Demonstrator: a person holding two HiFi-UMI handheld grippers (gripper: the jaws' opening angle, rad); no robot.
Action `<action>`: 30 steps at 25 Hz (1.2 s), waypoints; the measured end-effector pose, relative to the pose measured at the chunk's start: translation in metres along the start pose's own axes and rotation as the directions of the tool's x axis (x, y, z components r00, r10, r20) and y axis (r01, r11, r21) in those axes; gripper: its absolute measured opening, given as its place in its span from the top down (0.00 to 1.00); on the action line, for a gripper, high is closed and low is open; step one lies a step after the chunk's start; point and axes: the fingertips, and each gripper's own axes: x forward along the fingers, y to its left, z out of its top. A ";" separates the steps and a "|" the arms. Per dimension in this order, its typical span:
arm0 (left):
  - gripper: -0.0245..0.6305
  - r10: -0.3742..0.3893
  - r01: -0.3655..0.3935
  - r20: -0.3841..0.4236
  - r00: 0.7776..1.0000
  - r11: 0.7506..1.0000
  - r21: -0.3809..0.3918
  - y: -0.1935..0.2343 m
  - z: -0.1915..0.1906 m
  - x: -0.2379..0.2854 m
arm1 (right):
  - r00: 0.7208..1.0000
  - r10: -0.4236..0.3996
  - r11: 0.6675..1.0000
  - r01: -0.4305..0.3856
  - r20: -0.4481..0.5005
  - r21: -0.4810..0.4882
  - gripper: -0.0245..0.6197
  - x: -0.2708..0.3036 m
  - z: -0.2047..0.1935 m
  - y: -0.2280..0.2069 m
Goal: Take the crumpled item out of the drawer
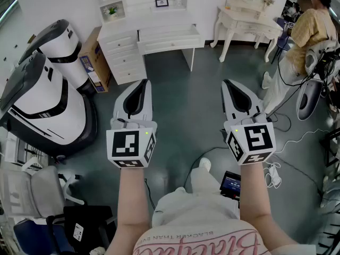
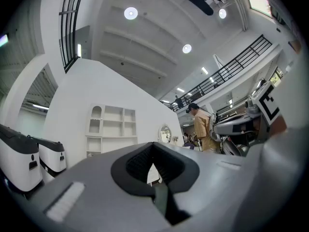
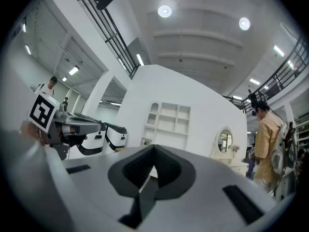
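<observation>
The crumpled item cannot be made out from here. If it is anywhere it is probably inside the drawer (image 1: 170,38), which stands pulled out from the white counter (image 1: 159,21) at the far side of the room, but the drawer is too small and far off to show what it holds.

Both grippers are well apart from that drawer, held out over the bare floor (image 1: 186,110). The left gripper (image 1: 139,88) has its jaws pressed together with nothing between them, and the right gripper (image 1: 234,89) is the same: jaws closed and empty. Each gripper view looks past its tips to the counter's shelves in the distance.

By my reading the task is at its very start, in the approach, with no reach into the drawer yet made. The next move calls for walking up to the counter, looking down into the drawer to find the item, and opening one pair of jaws wide before going in. A soft crumpled thing should take a loose pinch from above.
</observation>
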 end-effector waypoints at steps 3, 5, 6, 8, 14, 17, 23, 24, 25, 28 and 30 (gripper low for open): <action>0.95 -0.002 0.002 -0.004 1.000 1.000 0.011 0.000 -0.004 0.008 | 1.000 -0.005 1.000 0.005 0.005 0.011 0.95 0.009 -0.005 -0.011; 0.95 0.000 0.000 -0.007 1.000 1.000 0.018 0.002 -0.007 0.016 | 1.000 -0.005 1.000 0.005 0.009 0.004 0.95 0.019 -0.009 -0.017; 0.95 0.004 -0.004 -0.009 1.000 1.000 0.019 0.004 -0.010 0.022 | 1.000 -0.003 1.000 0.003 0.010 -0.001 0.95 0.025 -0.011 -0.020; 0.95 0.016 -0.016 -0.013 1.000 1.000 0.019 0.012 -0.014 0.033 | 1.000 0.011 1.000 -0.011 0.012 -0.004 0.95 0.041 -0.017 -0.022; 0.95 0.042 -0.041 -0.028 0.999 0.999 0.028 0.026 -0.028 0.090 | 1.000 0.027 0.999 -0.027 0.003 0.021 0.95 0.096 -0.040 -0.053; 0.95 0.040 -0.039 -0.038 0.998 0.999 0.026 0.025 -0.037 0.129 | 1.000 0.026 0.999 -0.026 0.001 0.044 0.95 0.122 -0.048 -0.082; 0.95 0.058 -0.057 -0.061 0.996 0.998 0.014 0.023 -0.059 0.213 | 0.998 0.063 0.997 -0.062 -0.011 0.052 0.95 0.185 -0.071 -0.137; 0.95 0.063 -0.062 -0.064 0.996 0.998 0.013 0.023 -0.061 0.228 | 0.997 0.075 0.996 -0.074 -0.012 0.047 0.95 0.196 -0.075 -0.144; 0.95 0.067 -0.066 -0.066 0.996 0.998 0.014 0.023 -0.063 0.243 | 0.996 0.087 0.995 -0.086 -0.014 0.043 0.95 0.207 -0.077 -0.152; 0.95 0.082 -0.081 -0.064 0.995 0.997 0.016 0.022 -0.064 0.286 | 0.992 0.126 0.991 -0.126 -0.016 0.035 0.95 0.239 -0.081 -0.175; 0.95 0.090 -0.089 -0.065 0.994 0.996 0.014 0.022 -0.067 0.308 | 0.989 0.150 0.988 -0.149 -0.015 0.026 0.95 0.257 -0.083 -0.186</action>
